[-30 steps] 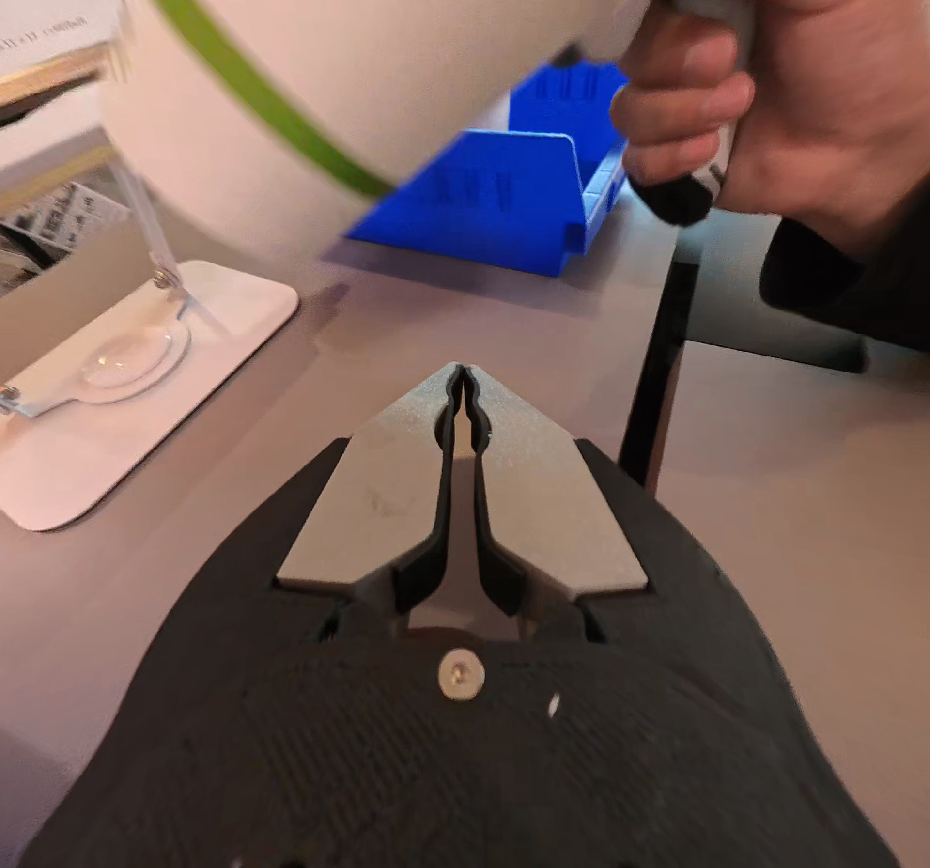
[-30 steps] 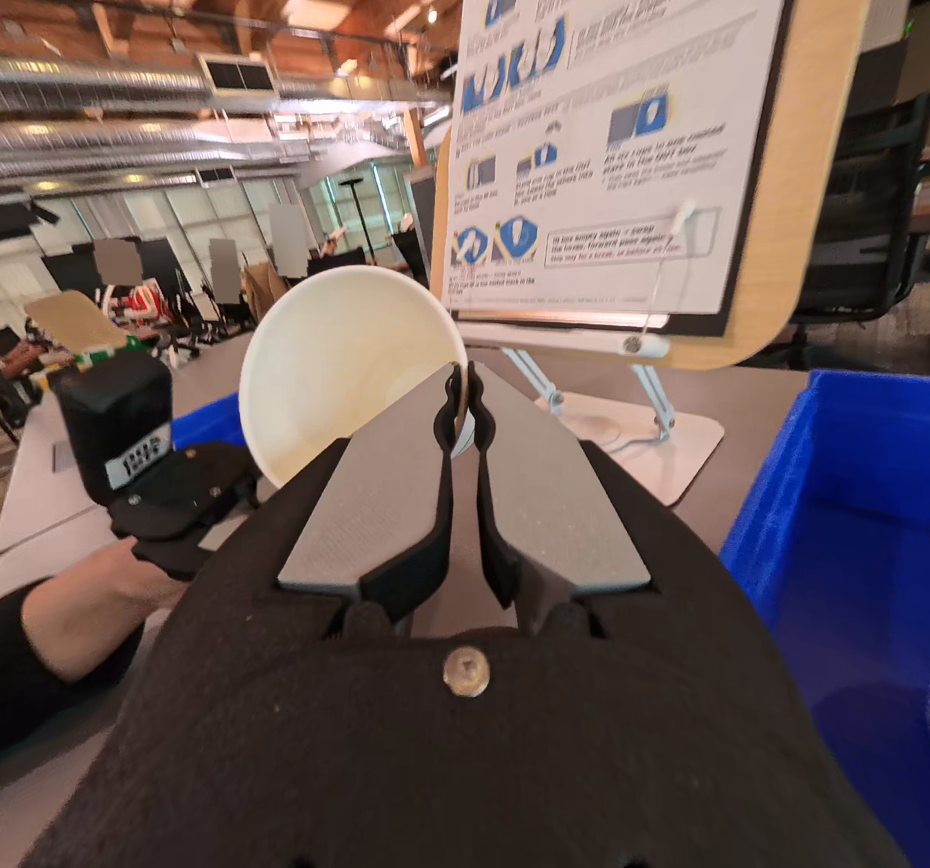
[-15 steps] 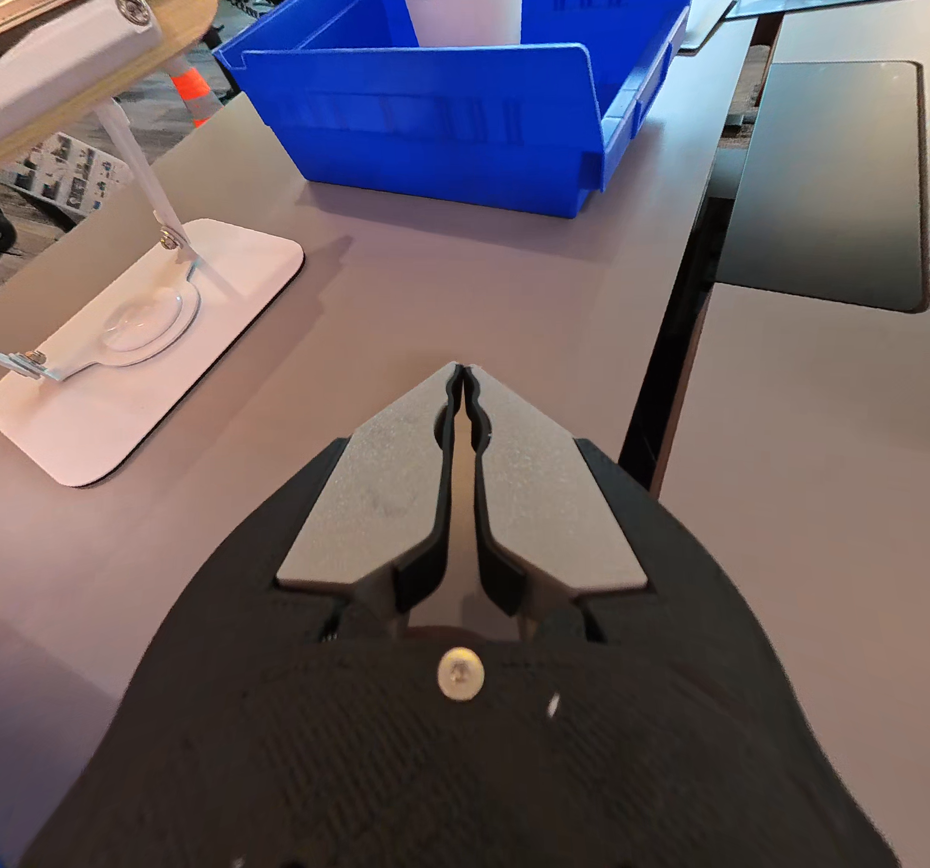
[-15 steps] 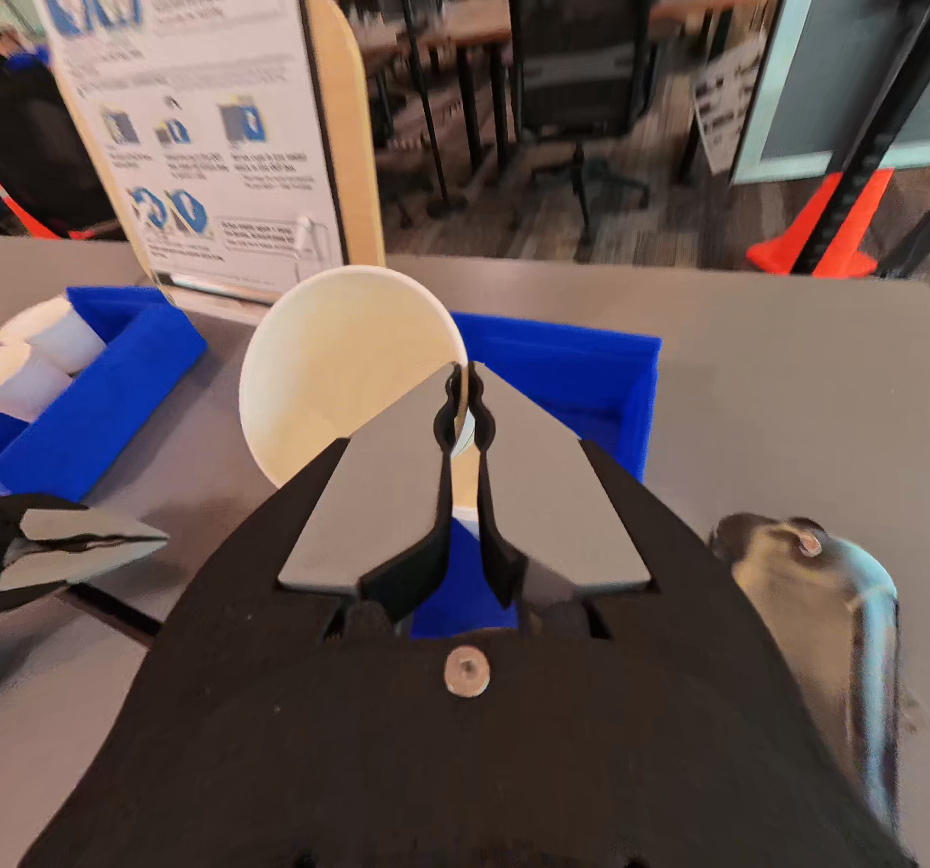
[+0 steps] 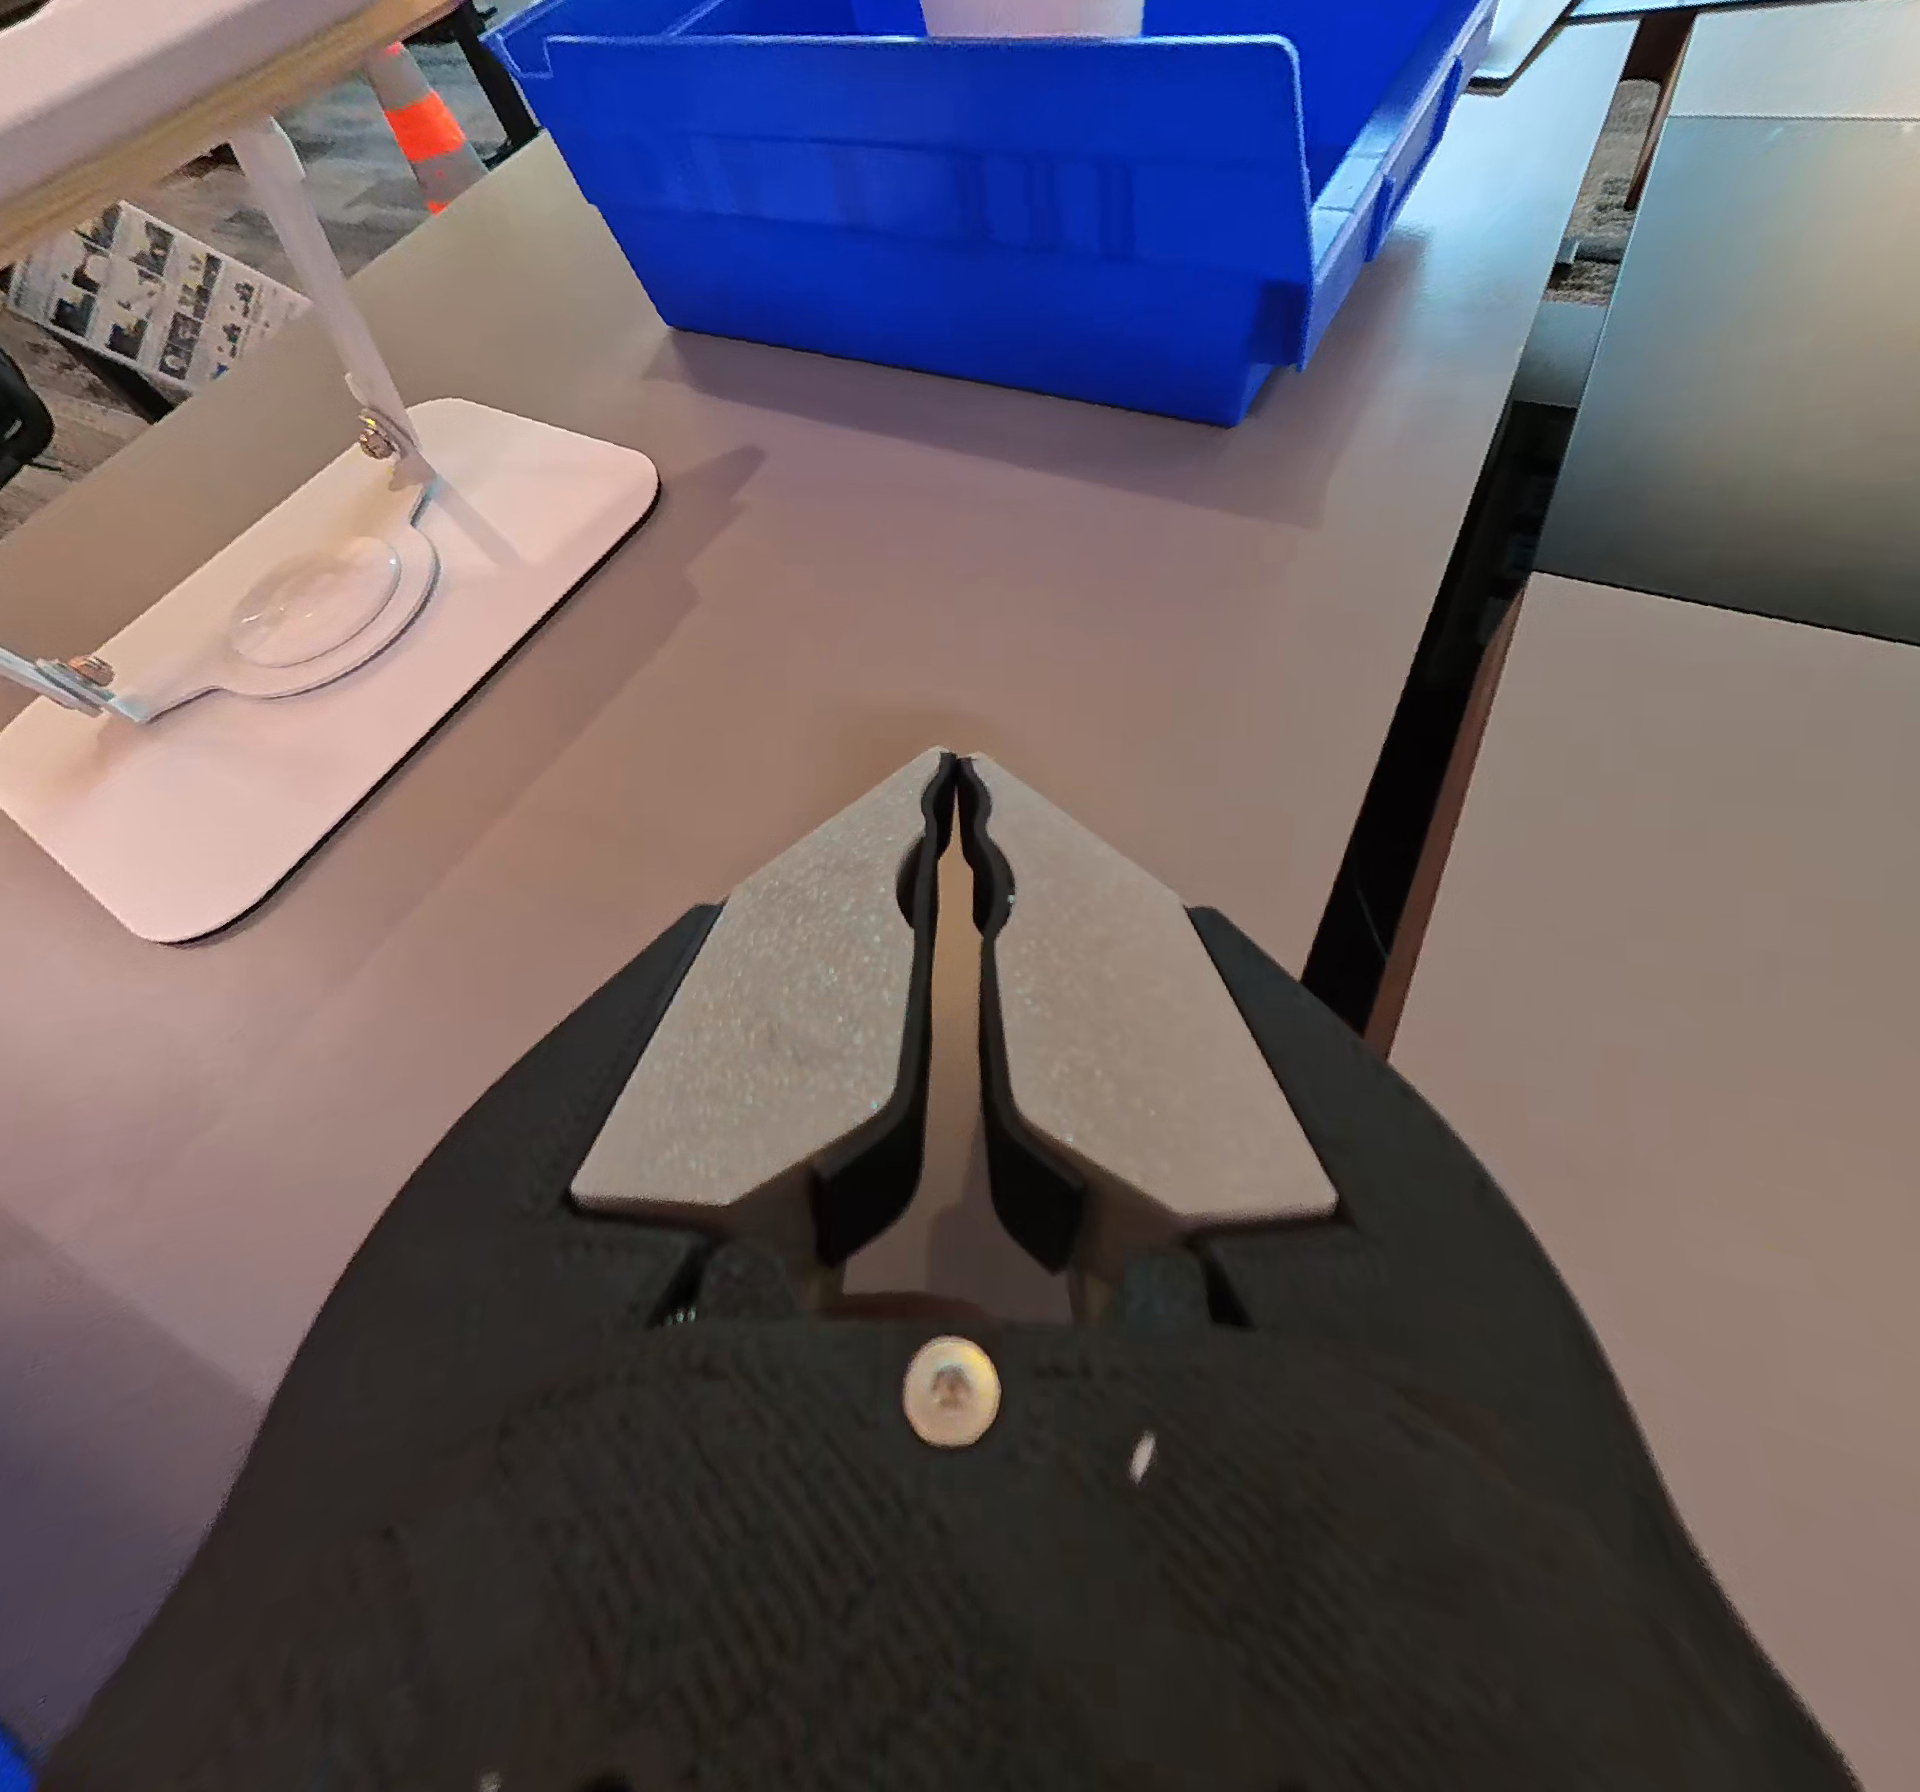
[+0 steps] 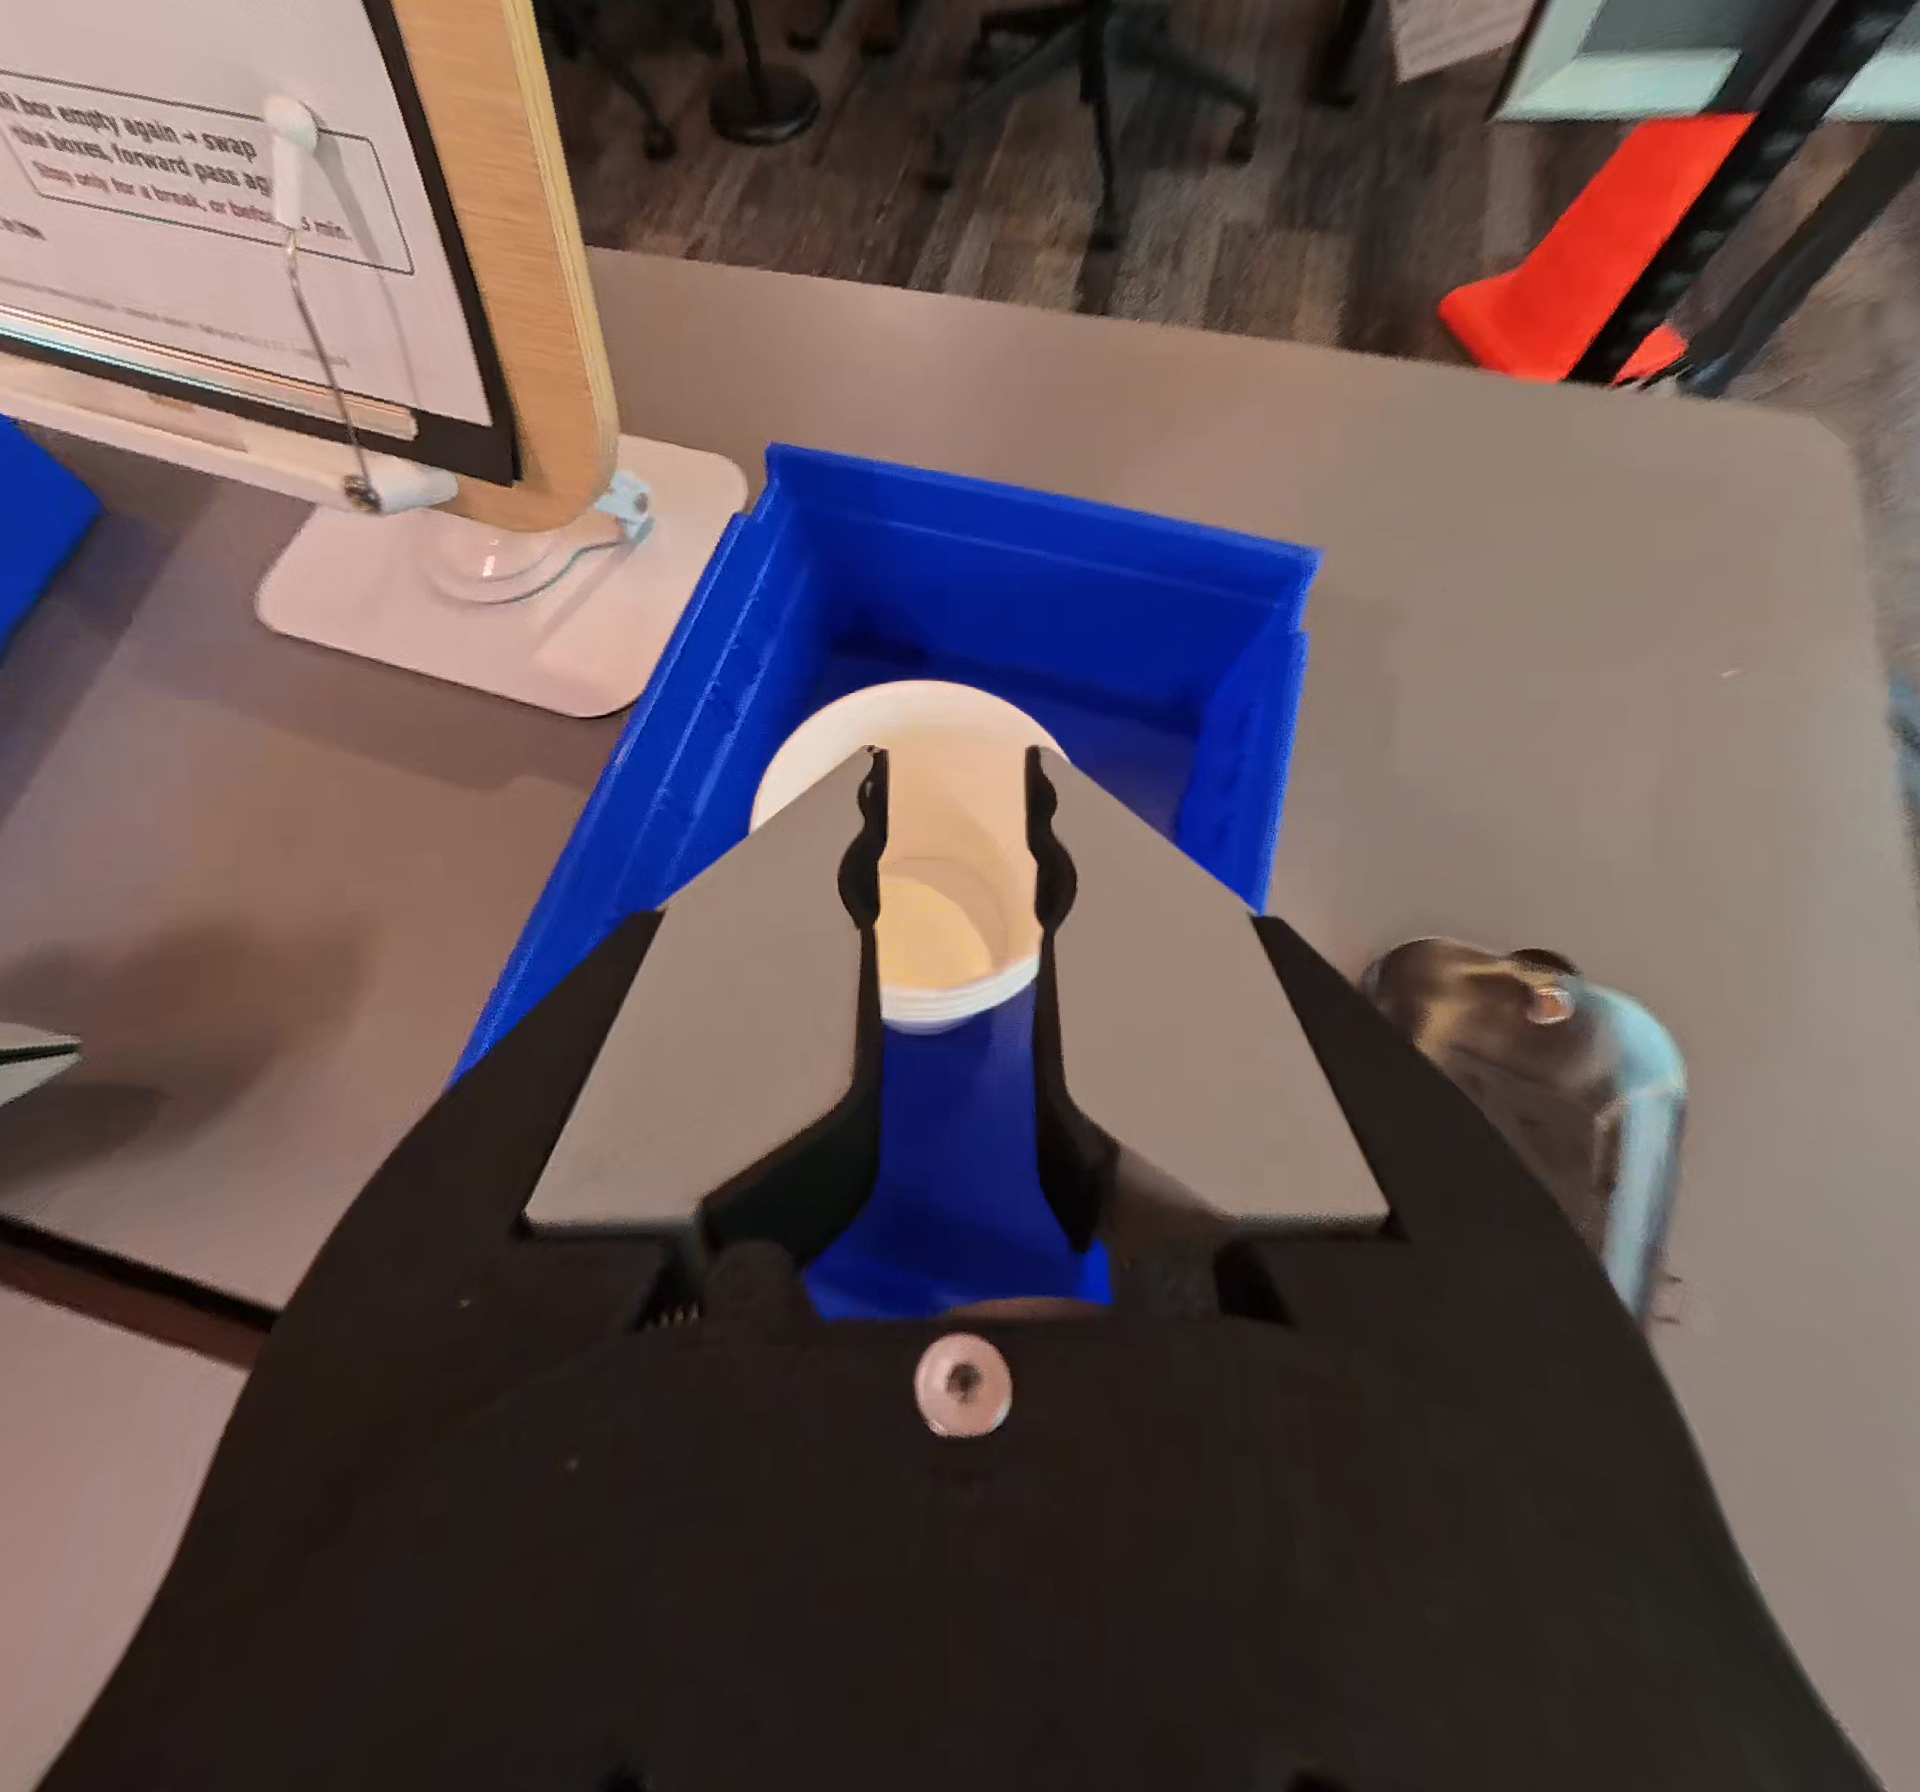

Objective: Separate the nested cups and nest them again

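Cups [image 6: 940,921] stand nested, mouth up, in the blue bin [image 6: 1039,537] at frame centre, straight ahead between the right gripper's [image 6: 954,755] parted, empty jaws. Left gripper [image 5: 954,760], jaws closed and empty, hovers over the counter [image 5: 935,599].

Right claw [image 6: 954,786] has opened, leaving cup [image 6: 940,911] in bin [image 6: 1039,537].

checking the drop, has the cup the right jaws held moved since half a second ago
Yes. The cup went from the right gripper, now open, down into the stack in the blue bin.
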